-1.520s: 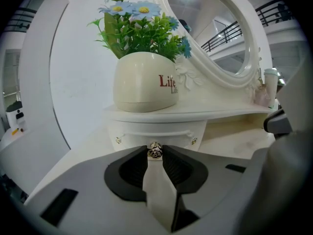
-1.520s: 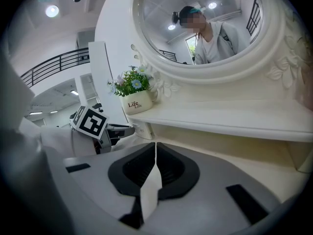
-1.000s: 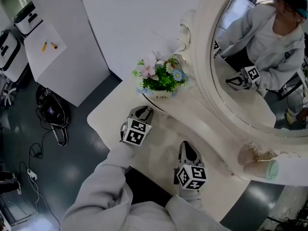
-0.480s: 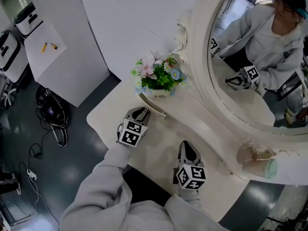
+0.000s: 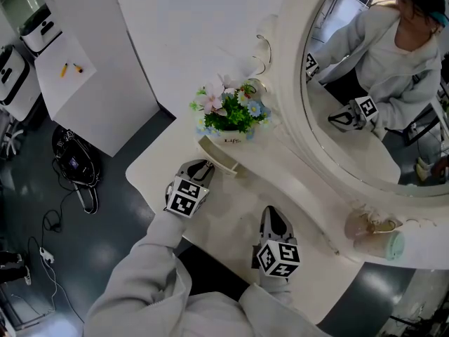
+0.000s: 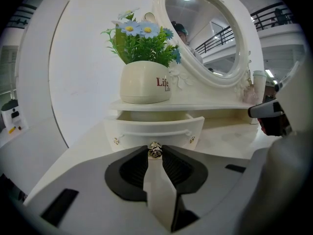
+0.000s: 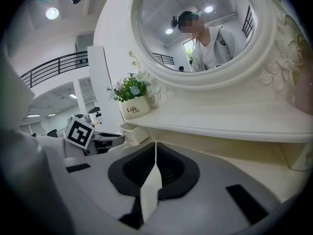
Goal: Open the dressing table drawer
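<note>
My left tongs (image 6: 155,152) pinch the drawer (image 6: 151,129) knob (image 6: 155,150) at 12 o'clock. Drawer's partly out, prob. needs more pull. Right tongs (image 7: 155,155) closed, empty.

Left claw (image 5: 203,167) angles downward, jaws pinched on the drawer knob (image 6: 155,150) — right claw (image 5: 273,215), nearer the body, has jaws pressed together, empty.
</note>
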`<state>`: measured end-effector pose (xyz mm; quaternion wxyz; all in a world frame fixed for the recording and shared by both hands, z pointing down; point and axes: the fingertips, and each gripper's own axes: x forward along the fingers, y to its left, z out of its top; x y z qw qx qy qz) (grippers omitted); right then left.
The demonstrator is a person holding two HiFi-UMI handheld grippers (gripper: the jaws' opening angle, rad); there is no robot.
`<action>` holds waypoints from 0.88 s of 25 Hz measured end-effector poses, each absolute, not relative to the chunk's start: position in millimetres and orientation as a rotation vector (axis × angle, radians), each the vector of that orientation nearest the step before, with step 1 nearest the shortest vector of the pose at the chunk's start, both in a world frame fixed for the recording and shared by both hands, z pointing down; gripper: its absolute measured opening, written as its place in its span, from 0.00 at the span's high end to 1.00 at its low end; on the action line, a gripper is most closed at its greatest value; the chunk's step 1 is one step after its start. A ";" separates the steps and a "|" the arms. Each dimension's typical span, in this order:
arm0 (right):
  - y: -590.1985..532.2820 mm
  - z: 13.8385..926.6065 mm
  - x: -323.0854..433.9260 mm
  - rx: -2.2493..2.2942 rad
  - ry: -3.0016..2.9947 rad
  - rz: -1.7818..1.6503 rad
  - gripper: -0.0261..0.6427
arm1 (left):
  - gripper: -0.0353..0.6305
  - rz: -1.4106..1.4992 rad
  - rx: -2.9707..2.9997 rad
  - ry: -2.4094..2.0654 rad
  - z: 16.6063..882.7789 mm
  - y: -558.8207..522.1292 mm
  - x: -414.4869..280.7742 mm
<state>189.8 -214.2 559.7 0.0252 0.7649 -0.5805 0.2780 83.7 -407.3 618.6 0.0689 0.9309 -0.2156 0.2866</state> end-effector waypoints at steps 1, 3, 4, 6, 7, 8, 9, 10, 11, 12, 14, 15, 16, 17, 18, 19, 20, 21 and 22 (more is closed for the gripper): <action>-214.1 559.9 189.8 2.365 -1.794 0.860 0.91 | 0.79 0.864 2.804 -0.646 618.6 -406.8 82.6; -213.7 560.3 189.7 2.366 -1.792 0.861 0.91 | 0.79 0.858 2.809 -0.640 616.9 -406.1 81.4; -213.6 560.4 189.5 2.365 -1.790 0.861 0.91 | 0.79 0.853 2.811 -0.639 616.6 -406.2 80.8; -213.8 560.4 188.3 2.364 -1.790 0.862 0.91 | 0.79 0.846 2.817 -0.637 616.8 -406.2 79.5; -214.2 560.3 187.5 2.363 -1.791 0.861 0.91 | 0.79 0.847 2.819 -0.633 616.7 -405.6 78.6; -214.6 560.2 186.6 2.361 -1.792 0.860 0.91 | 0.79 0.852 2.817 -0.628 616.6 -404.6 77.5; -215.2 560.0 185.8 2.360 -1.794 0.859 0.91 | 0.79 0.858 2.815 -0.623 616.9 -403.8 76.1; -215.7 559.9 184.9 2.358 -1.796 0.858 0.91 | 0.79 0.862 2.815 -0.619 617.0 -403.3 75.0; -215.9 559.8 184.1 2.357 -1.797 0.857 0.91 | 0.79 0.861 2.817 -0.617 616.5 -402.9 74.3; -216.0 559.8 183.4 2.356 -1.798 0.858 0.91 | 0.79 0.857 2.819 -0.616 615.7 -402.5 73.8; -215.6 559.9 182.0 2.352 -1.799 0.858 0.91 | 0.79 0.853 2.819 -0.615 615.0 -401.2 72.7; -215.4 560.1 181.2 2.351 -1.799 0.858 0.91 | 0.79 0.854 2.819 -0.615 614.9 -400.6 71.9; -215.2 560.3 180.5 2.350 -1.800 0.858 0.91 | 0.79 0.855 2.819 -0.614 615.0 -400.3 71.2; -215.1 560.4 179.8 2.349 -1.800 0.857 0.91 | 0.79 0.856 2.820 -0.613 615.1 -400.2 70.5; -215.1 560.4 179.2 2.348 -1.800 0.856 0.91 | 0.79 0.857 2.821 -0.611 615.1 -400.2 69.8; -215.2 560.2 178.6 2.347 -1.800 0.855 0.91 | 0.79 0.858 2.821 -0.610 615.1 -400.0 69.0; -215.1 560.0 177.9 2.347 -1.799 0.854 0.91 | 0.79 0.859 2.822 -0.607 615.0 -399.8 68.3; -214.9 559.8 177.2 2.347 -1.799 0.854 0.91 | 0.79 0.859 2.822 -0.605 614.9 -399.4 67.5; -214.6 559.6 176.5 2.348 -1.799 0.854 0.91 | 0.79 0.860 2.822 -0.603 614.7 -399.0 66.6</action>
